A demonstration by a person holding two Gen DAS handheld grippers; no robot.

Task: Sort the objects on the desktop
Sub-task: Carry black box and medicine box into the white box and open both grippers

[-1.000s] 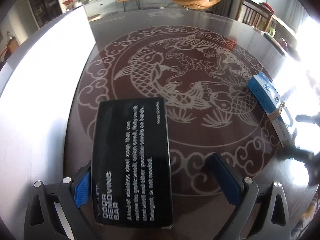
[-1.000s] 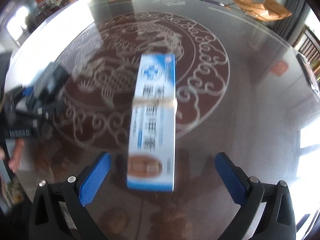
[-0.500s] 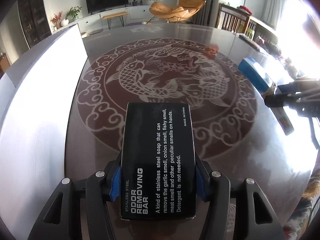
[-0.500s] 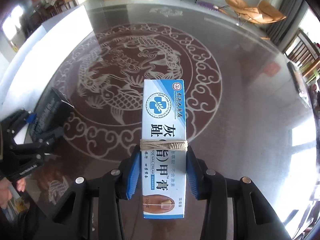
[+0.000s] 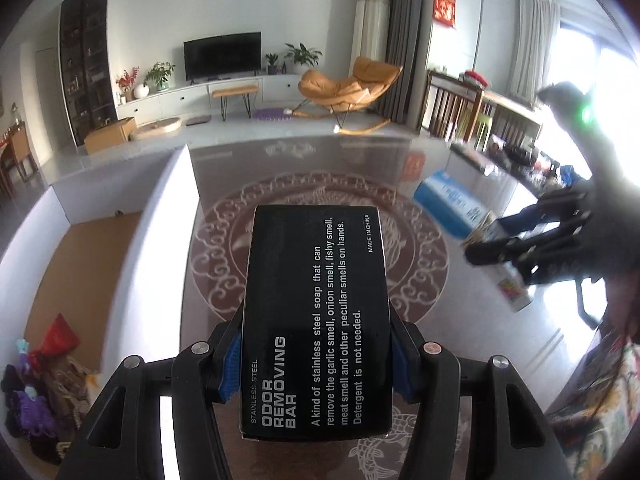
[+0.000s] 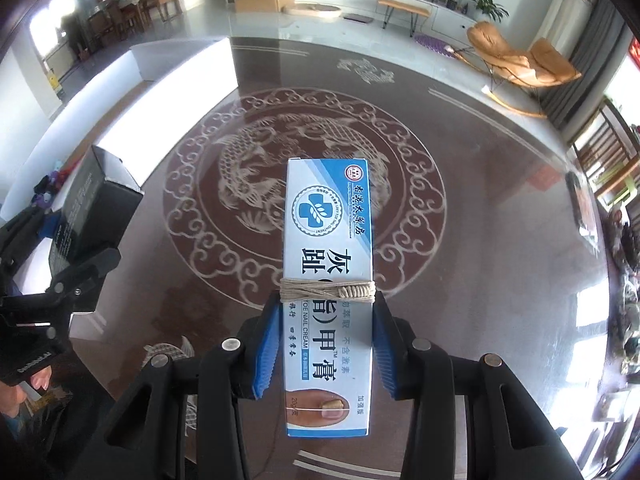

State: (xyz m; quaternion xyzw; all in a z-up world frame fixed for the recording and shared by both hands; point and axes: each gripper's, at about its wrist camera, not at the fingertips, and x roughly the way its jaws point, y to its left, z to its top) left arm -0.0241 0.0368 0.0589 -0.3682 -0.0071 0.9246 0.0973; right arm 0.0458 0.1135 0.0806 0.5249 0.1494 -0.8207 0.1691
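Both boxes lifted clear of the worktop (image 6: 500,200): left tongs (image 5: 316,364) clamping odor removing bar box (image 5: 316,320), right tongs (image 6: 326,348) clamping toenail cream box (image 6: 328,264). Sorting barely begun; placing both remains.

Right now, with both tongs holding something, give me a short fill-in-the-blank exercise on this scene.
1. The left tongs grip a ____ box labelled odor removing bar.
2. The right tongs grip a blue-and-white box of toe nail ____.
3. Tan ____ is wound around the blue-and-white box.
4. The tabletop bears a ____ motif inside a cloud border.

Missing words: black; cream; string; fish
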